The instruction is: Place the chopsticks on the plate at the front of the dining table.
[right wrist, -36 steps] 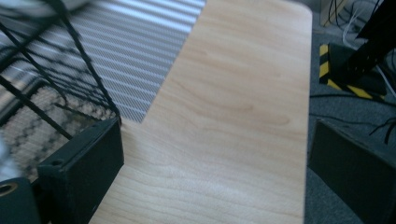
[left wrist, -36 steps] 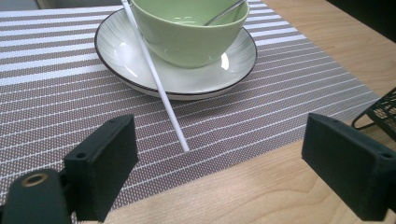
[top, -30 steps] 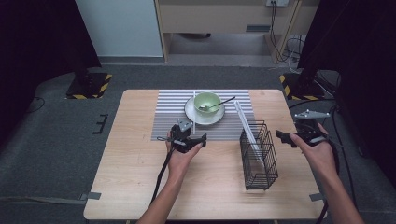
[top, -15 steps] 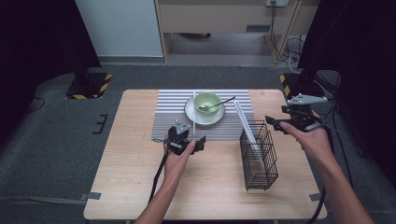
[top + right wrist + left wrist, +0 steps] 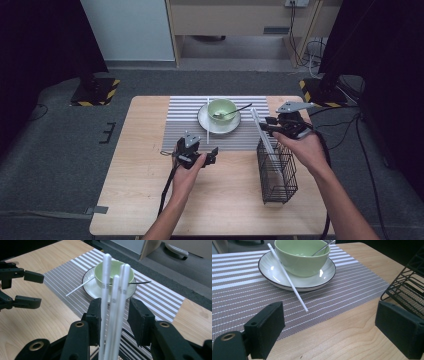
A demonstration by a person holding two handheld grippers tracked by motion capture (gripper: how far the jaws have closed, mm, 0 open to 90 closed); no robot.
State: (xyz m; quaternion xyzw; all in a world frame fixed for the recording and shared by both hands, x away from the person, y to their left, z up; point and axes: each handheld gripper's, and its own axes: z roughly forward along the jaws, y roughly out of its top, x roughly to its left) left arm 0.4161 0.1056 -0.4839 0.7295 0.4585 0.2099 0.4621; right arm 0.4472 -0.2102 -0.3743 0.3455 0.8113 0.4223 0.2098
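Three white chopsticks [image 5: 262,134] [image 5: 106,277] stand leaning in a black wire basket [image 5: 277,170] [image 5: 407,282] at the table's right. My right gripper [image 5: 267,126] [image 5: 114,305] is at their upper ends, its jaws close against both sides of the bundle. A green bowl [image 5: 222,107] [image 5: 302,255] [image 5: 115,268] with a spoon [image 5: 240,109] [image 5: 142,282] sits on a white plate [image 5: 235,127] [image 5: 269,267]. One loose chopstick [image 5: 207,122] [image 5: 289,281] [image 5: 77,288] leans on the plate's rim. My left gripper [image 5: 199,150] [image 5: 329,327] hovers open at the placemat's front edge, short of that chopstick.
A grey striped placemat [image 5: 180,125] [image 5: 237,290] lies under the plate at the back middle of the wooden table [image 5: 140,175]. The basket stands right of the left gripper. Bare wood lies at the left and front.
My right gripper rose from beside the basket's right side and moved left onto the chopstick tops. The left gripper has hardly shifted.
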